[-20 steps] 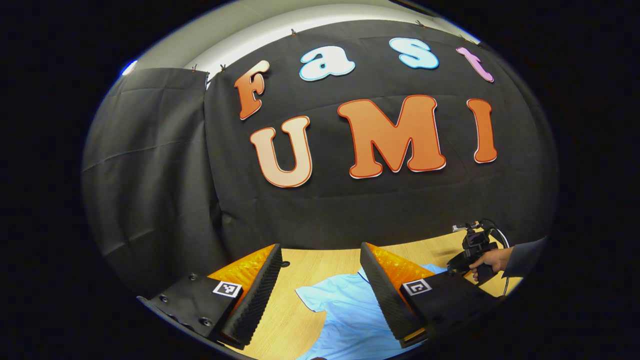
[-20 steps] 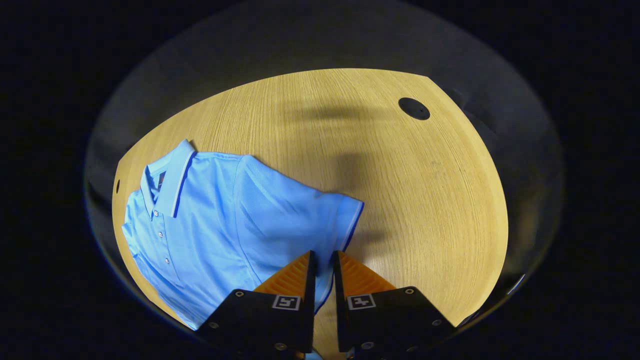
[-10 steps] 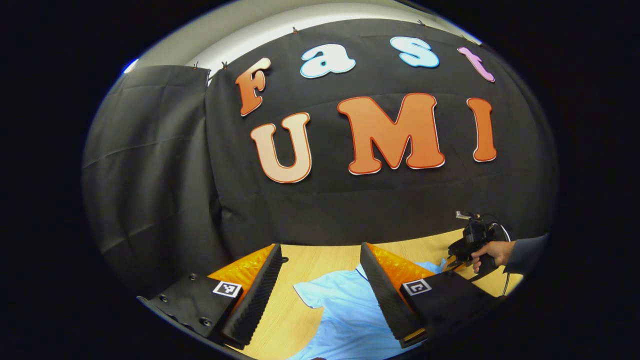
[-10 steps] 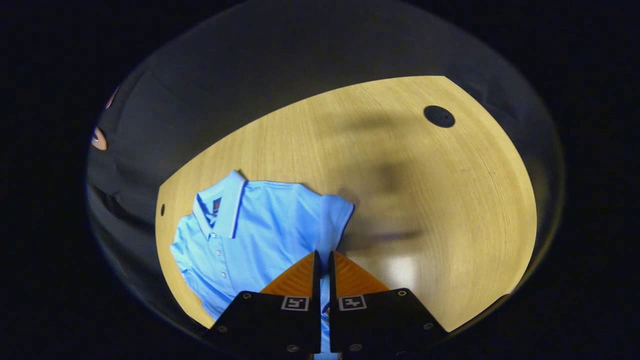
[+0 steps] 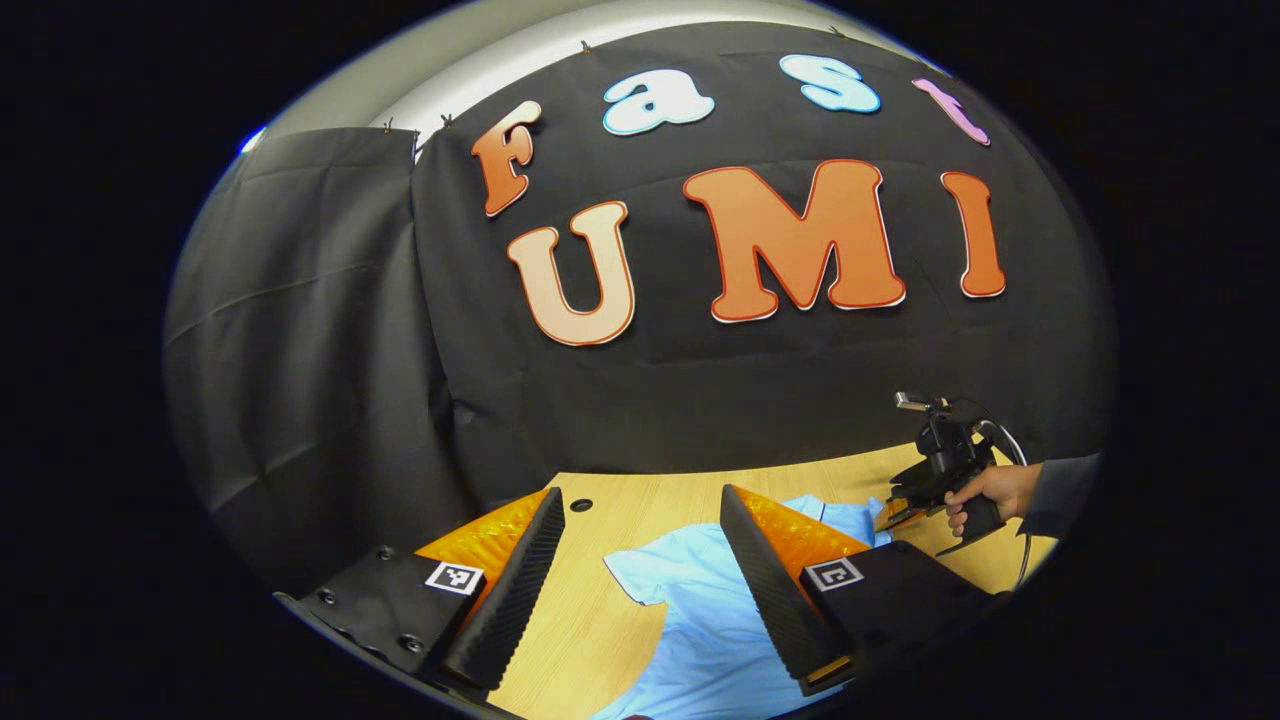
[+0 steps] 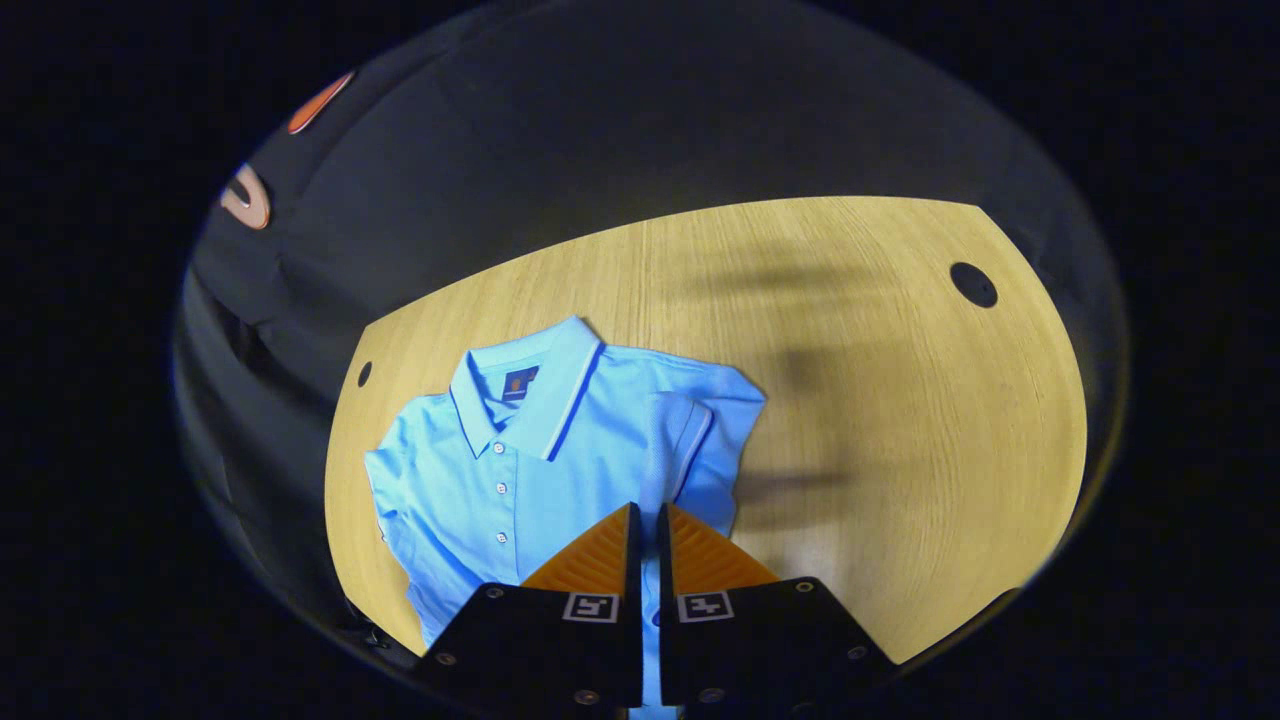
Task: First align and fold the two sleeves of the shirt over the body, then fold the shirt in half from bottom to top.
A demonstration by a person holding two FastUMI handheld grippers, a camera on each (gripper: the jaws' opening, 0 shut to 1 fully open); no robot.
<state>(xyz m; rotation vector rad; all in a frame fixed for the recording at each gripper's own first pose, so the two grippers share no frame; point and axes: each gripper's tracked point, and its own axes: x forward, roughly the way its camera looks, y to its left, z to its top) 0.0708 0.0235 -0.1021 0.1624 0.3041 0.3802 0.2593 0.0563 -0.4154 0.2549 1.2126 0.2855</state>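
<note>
A wooden table (image 6: 880,420) stands before black cloth. In the right gripper view the shirt (image 6: 520,470) lies flat at lower left of the frame, collar toward the top, hem running down under the fingers, so its long axis runs bottom to top. The right gripper (image 6: 645,525) has its fingers nearly together with a strip of fabric between them; whether they pinch it cannot be told. The right sleeve (image 6: 700,440) lies just above it, folded over the body. The left gripper (image 5: 640,565) hangs above the shirt with fingers apart, the left sleeve (image 5: 650,565) between them, probably the next to fold.
</note>
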